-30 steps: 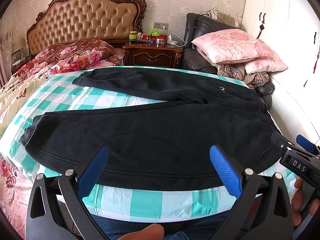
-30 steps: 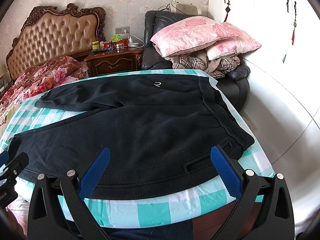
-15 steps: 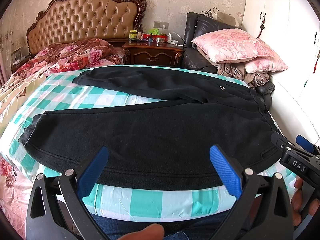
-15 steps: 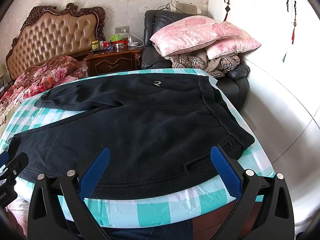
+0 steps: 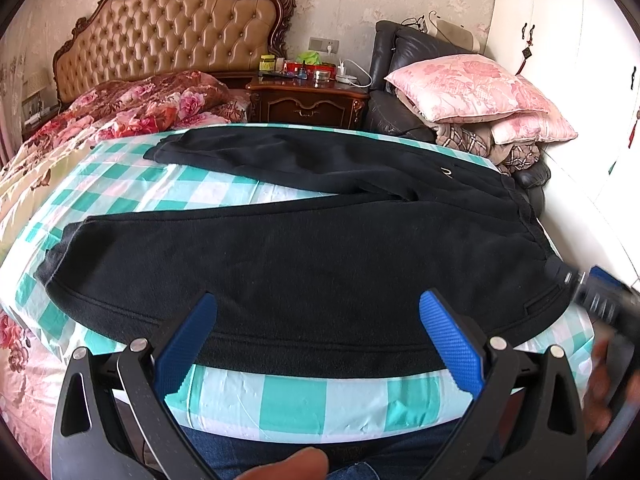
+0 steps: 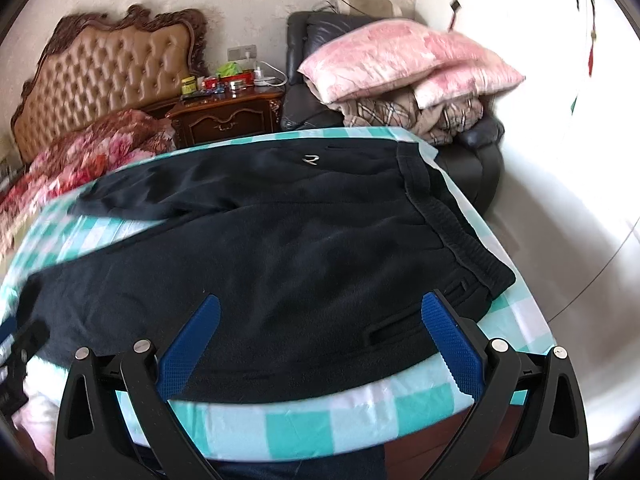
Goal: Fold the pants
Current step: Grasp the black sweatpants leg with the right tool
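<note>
Both jaws stand wide apart, left gripper and right gripper holding nothing, poised at the near edge of the checkered table. Black pants lie flat across it, waistband toward the right edge. Soft, thick fleece, probably floppy; I'd pinch waistband and hem. A small pale logo is unreadable.

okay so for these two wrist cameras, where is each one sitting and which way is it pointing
Left wrist: on the left gripper at the near table edge, facing the black pants and headboard; open blue fingers, a thumb, and the blurred right gripper at right show.
Right wrist: on the right gripper, aimed nearer the waistband; open fingers show, left gripper at left edge.
Shared: pants, checkered cloth, nightstand, pink pillows.
</note>
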The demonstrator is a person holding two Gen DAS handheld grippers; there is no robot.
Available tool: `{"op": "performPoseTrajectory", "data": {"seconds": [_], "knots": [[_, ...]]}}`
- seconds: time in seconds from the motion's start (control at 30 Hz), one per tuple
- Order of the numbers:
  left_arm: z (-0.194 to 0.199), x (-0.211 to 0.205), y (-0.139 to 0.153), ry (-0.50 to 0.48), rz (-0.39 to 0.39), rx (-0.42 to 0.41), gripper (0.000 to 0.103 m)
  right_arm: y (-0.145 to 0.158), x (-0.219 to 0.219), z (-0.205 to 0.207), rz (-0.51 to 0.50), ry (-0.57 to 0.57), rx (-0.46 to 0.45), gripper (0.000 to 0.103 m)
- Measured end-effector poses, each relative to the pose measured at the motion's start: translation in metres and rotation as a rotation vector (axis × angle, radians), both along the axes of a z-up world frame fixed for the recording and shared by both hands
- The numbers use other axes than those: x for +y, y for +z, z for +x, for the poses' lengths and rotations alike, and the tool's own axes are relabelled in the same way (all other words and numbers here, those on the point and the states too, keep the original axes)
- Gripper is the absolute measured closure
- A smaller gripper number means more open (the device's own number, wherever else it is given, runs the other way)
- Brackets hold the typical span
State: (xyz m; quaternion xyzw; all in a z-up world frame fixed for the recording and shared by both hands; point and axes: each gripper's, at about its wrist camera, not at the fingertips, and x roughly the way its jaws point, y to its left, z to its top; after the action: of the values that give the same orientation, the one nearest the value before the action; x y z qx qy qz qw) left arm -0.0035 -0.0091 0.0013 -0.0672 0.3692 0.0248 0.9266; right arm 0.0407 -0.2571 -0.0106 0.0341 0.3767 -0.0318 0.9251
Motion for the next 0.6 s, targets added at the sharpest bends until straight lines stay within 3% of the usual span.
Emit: {"op": "performPoseTrajectory", "data": {"seconds": [0.1,0.17,0.33,0.43,0.6], "knots": [[0.0,0.007,-0.012,0.002,-0.015,0.012,0.002,0.009,-0.045,0.046,0.078,-0.003,0.008,0.005],[0.002,0.009,-0.017,0.003,-0.023,0.021,0.002,0.011,-0.087,0.1,0.044,-0.025,0.031,0.005],[0.015,0.015,-0.028,0.005,-0.029,0.051,0.002,-0.007,-0.153,0.229,0.047,0.032,0.178,0.005],[0.023,0.021,-0.036,0.009,-0.034,0.076,0.002,-0.027,-0.169,0.291,-0.025,0.056,0.249,0.005],[0.038,0.033,-0.05,0.026,-0.041,0.121,0.002,-0.055,-0.171,0.355,-0.022,0.104,0.322,0.006]]}}
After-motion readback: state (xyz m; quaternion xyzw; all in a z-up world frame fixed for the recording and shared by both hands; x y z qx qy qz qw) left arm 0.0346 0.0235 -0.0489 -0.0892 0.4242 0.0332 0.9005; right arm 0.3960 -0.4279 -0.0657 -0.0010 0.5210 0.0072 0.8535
